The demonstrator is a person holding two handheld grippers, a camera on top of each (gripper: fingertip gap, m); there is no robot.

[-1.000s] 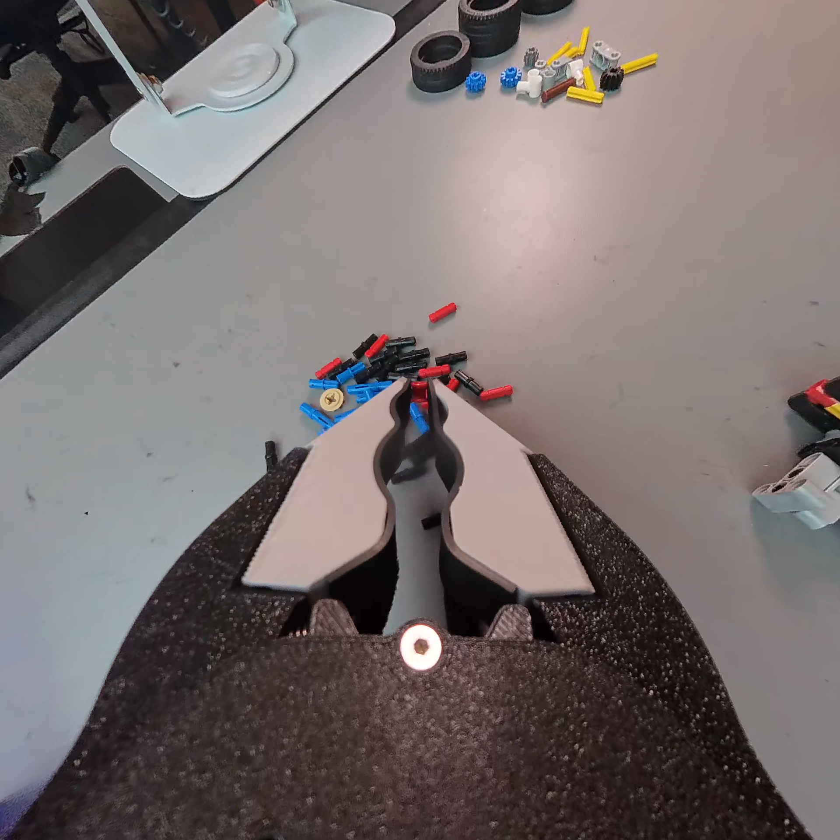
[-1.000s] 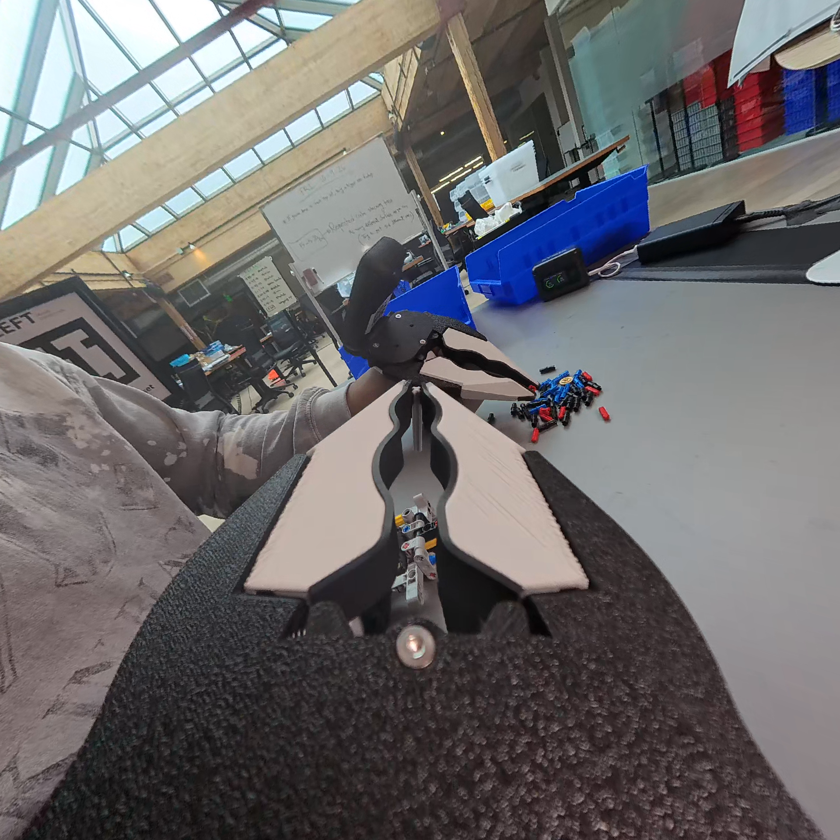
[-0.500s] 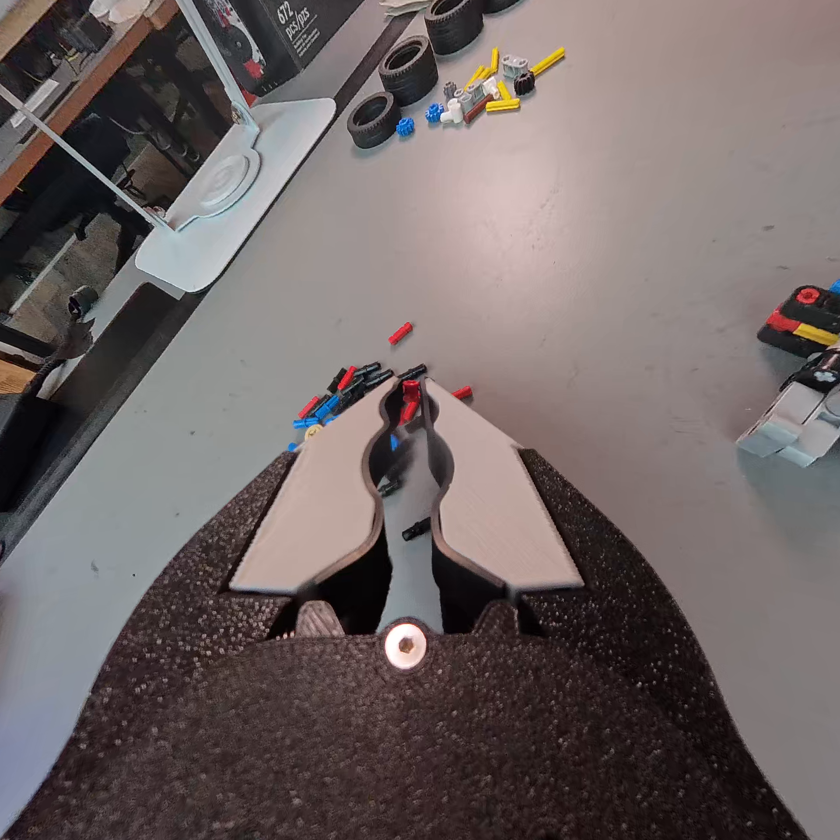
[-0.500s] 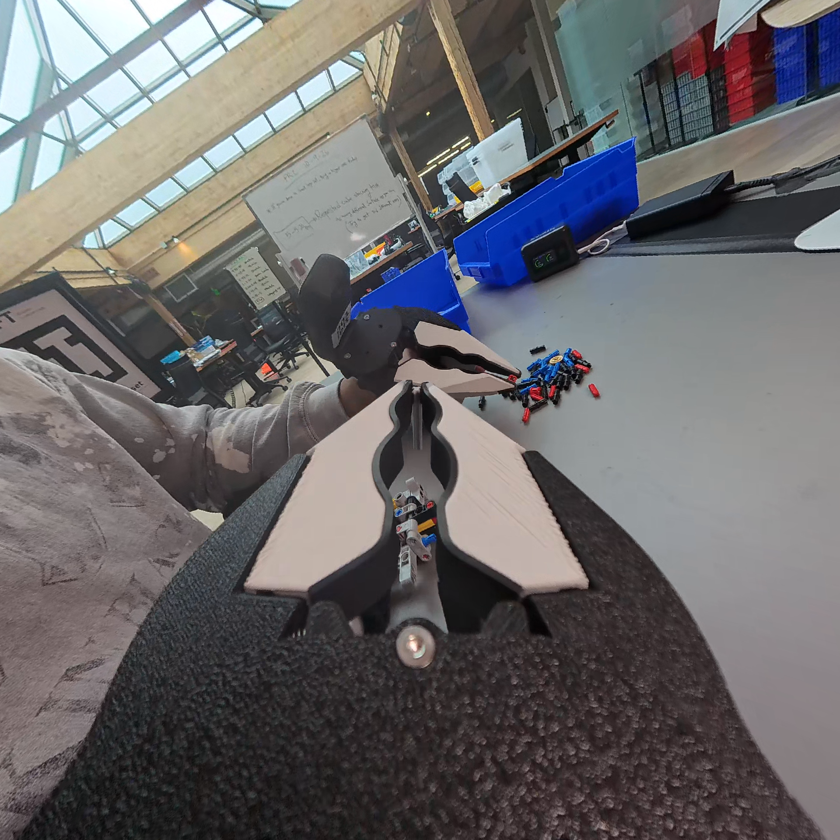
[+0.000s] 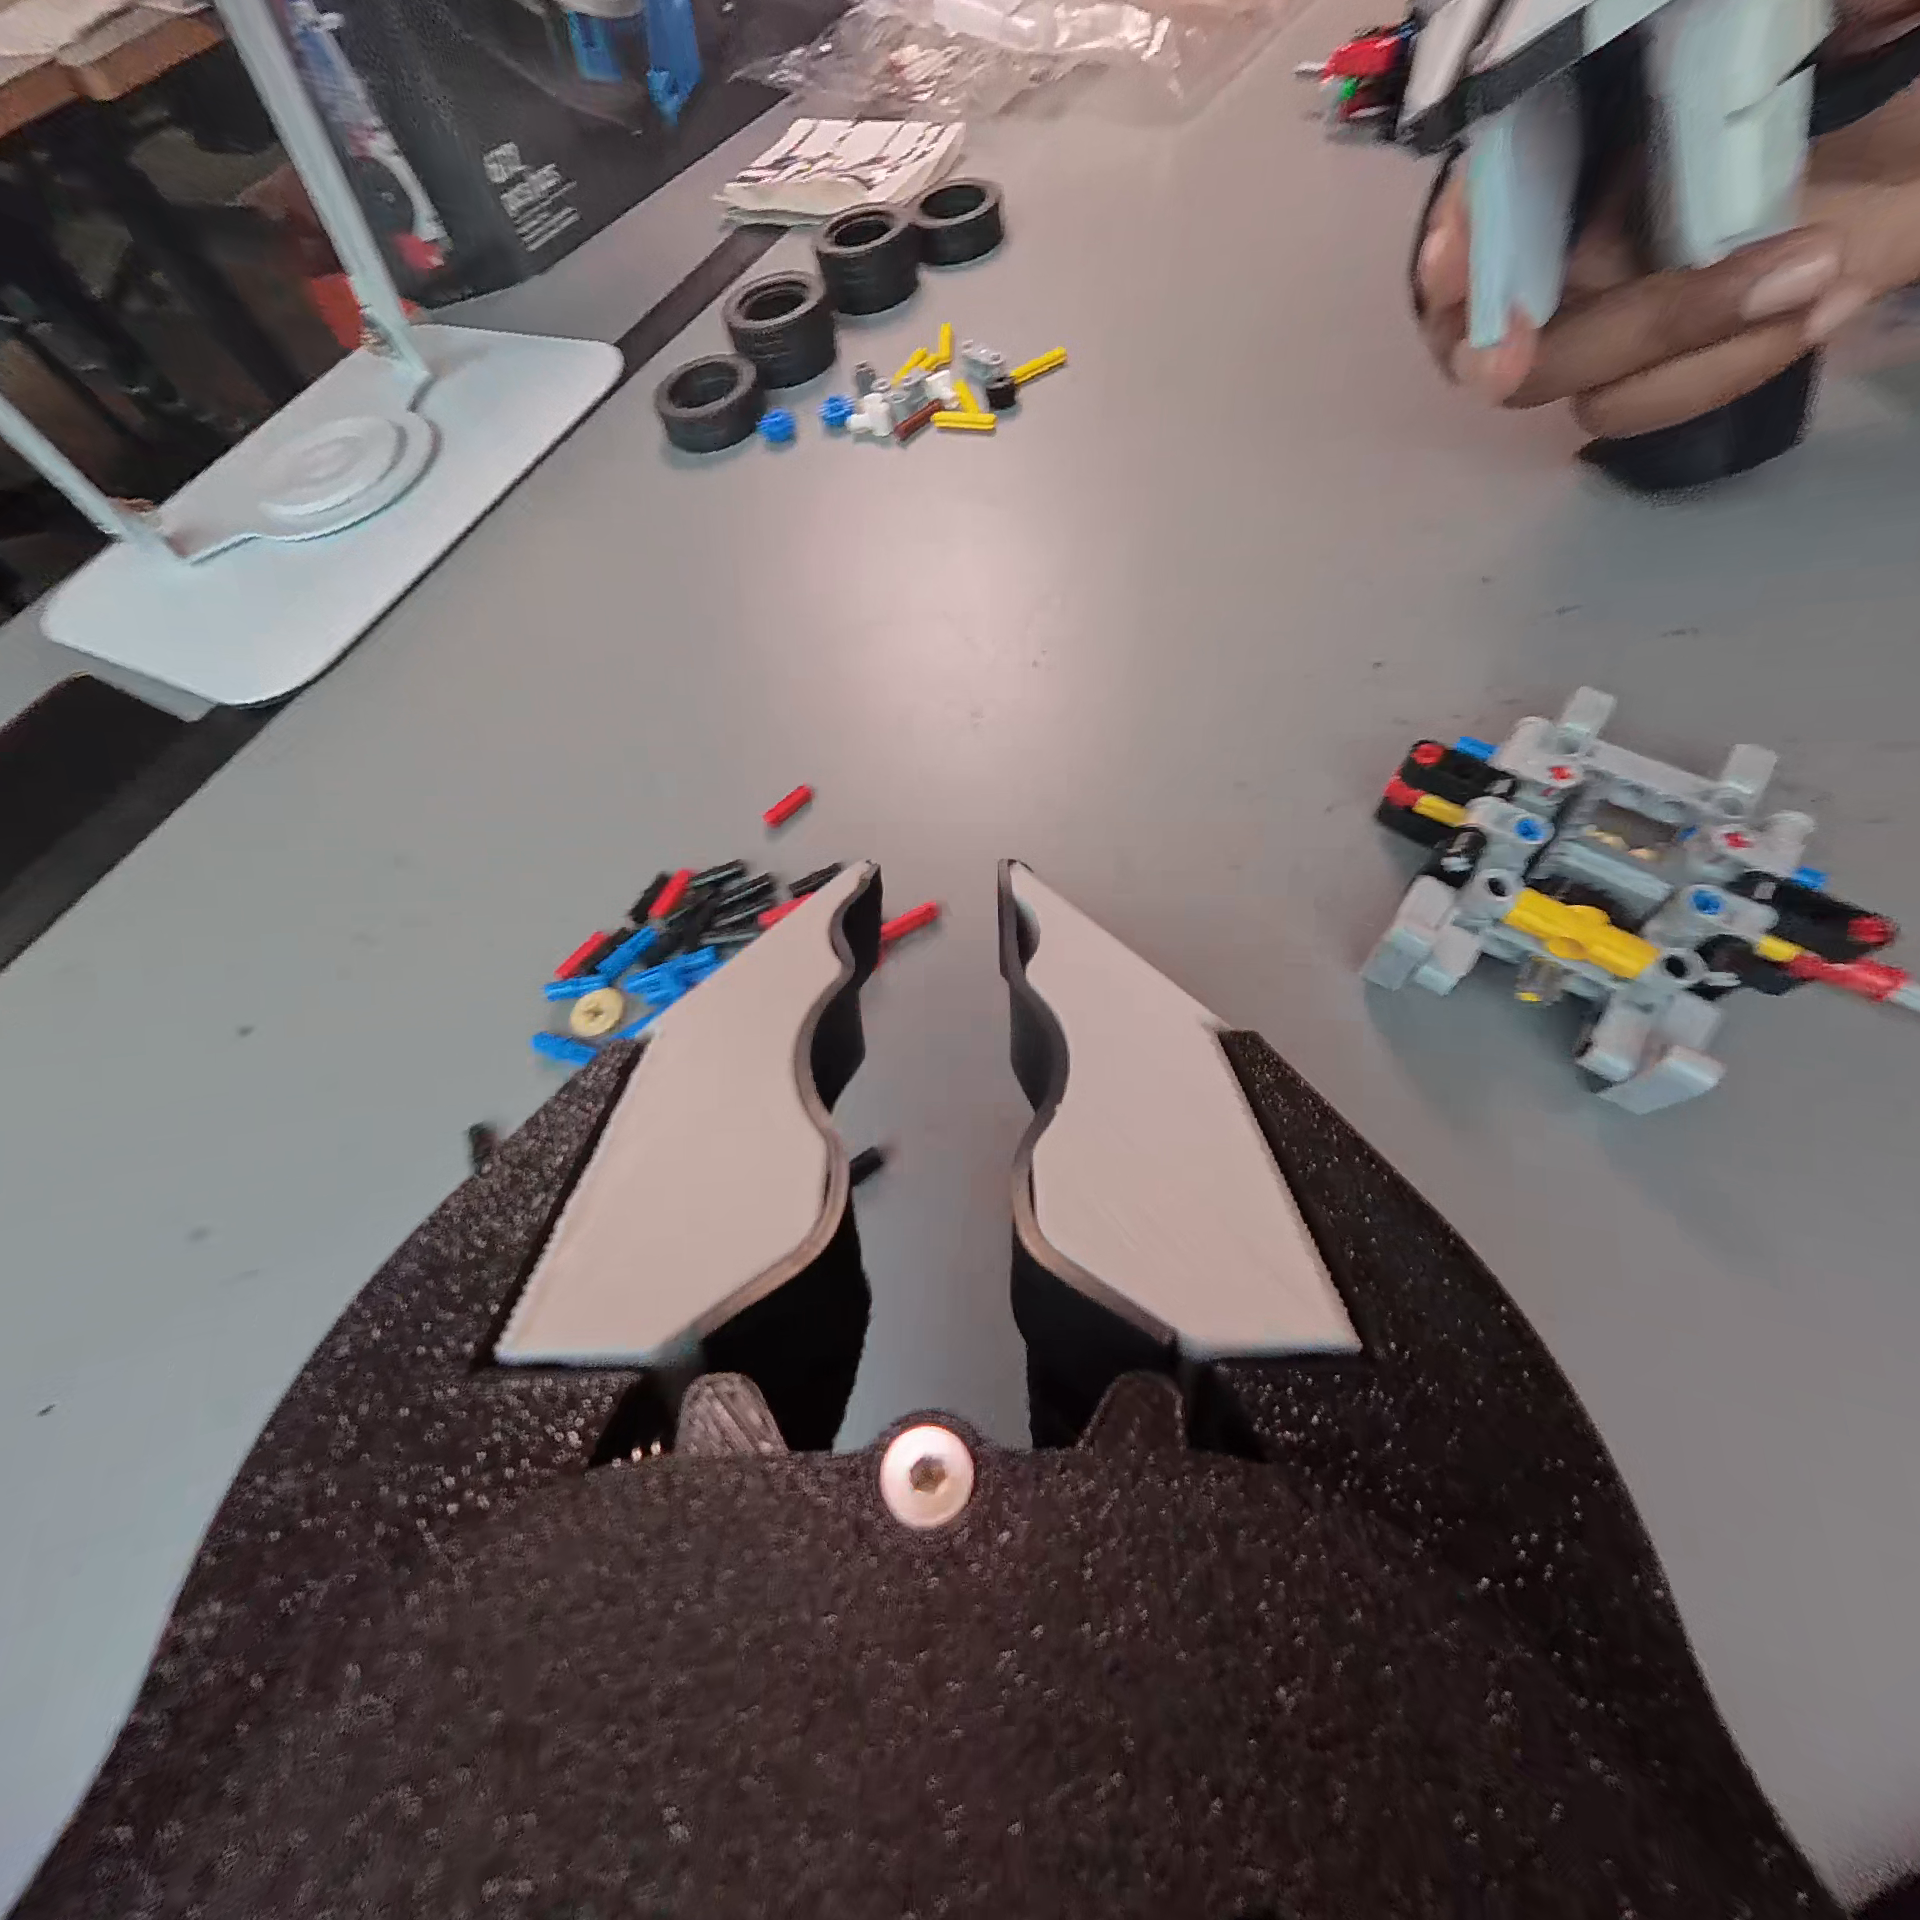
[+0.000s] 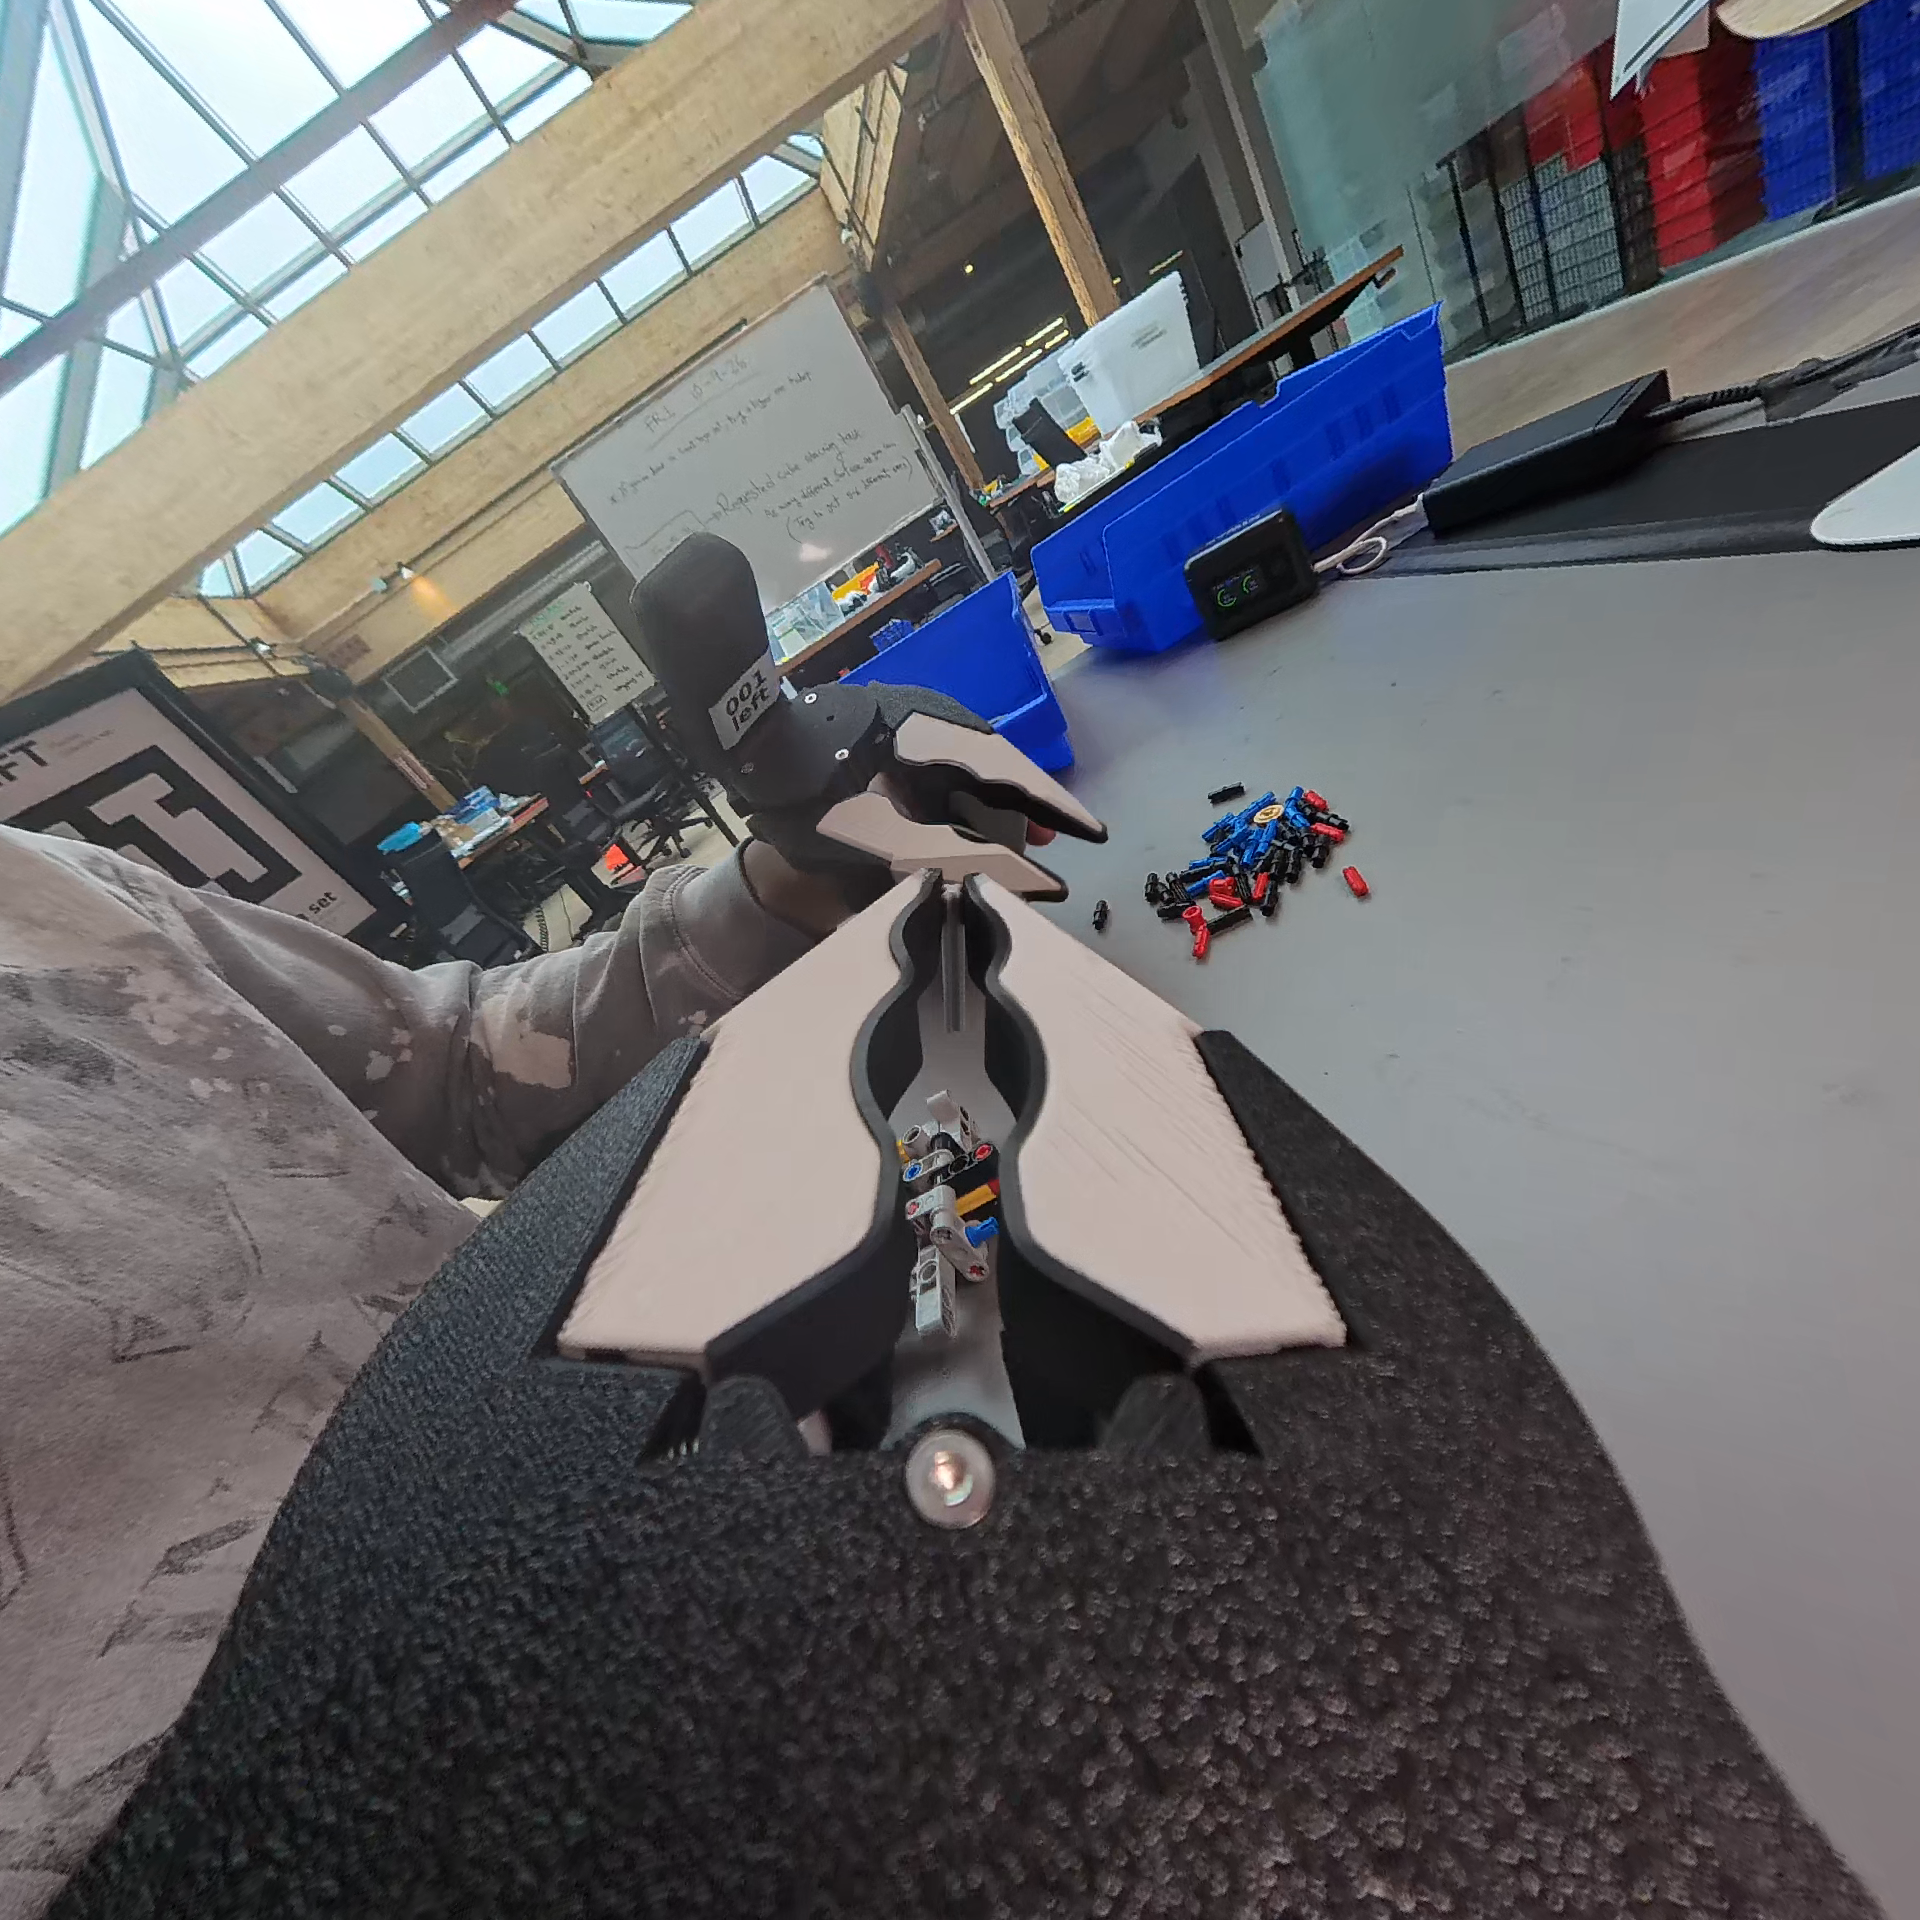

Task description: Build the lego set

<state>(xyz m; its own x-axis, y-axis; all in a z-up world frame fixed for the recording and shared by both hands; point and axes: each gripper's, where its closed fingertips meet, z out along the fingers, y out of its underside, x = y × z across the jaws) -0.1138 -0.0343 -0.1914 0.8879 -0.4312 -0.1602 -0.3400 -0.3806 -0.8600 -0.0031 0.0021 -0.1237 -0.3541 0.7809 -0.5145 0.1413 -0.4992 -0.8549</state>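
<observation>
My left gripper (image 5: 938,873) is open and empty, low over the grey table, just right of a pile of blue, black and red pins (image 5: 665,956). One red pin (image 5: 909,923) lies by its left finger. A partly built grey, yellow and black lego assembly (image 5: 1590,904) lies to the right. My right gripper (image 6: 951,888) is shut on a thin grey axle (image 6: 954,977); it shows blurred, in a hand, at the top right of the left wrist view (image 5: 1621,156). The right wrist view also shows the left gripper (image 6: 1070,860), the pin pile (image 6: 1252,862) and the assembly (image 6: 945,1195).
Several black tyres (image 5: 774,327) and a cluster of yellow, blue and grey small parts (image 5: 925,390) lie at the far side. A white lamp base (image 5: 312,520) stands at the left edge, paper sheets (image 5: 842,156) behind the tyres. Blue bins (image 6: 1247,499) and a black device (image 6: 1252,571) stand beyond. The left gripper's tips are roughly 15 cm from the right gripper's.
My left gripper was shut on a red pin over the pile; it has drawn back and opened, and the pin is gone from its tips. The right gripper stays shut.
</observation>
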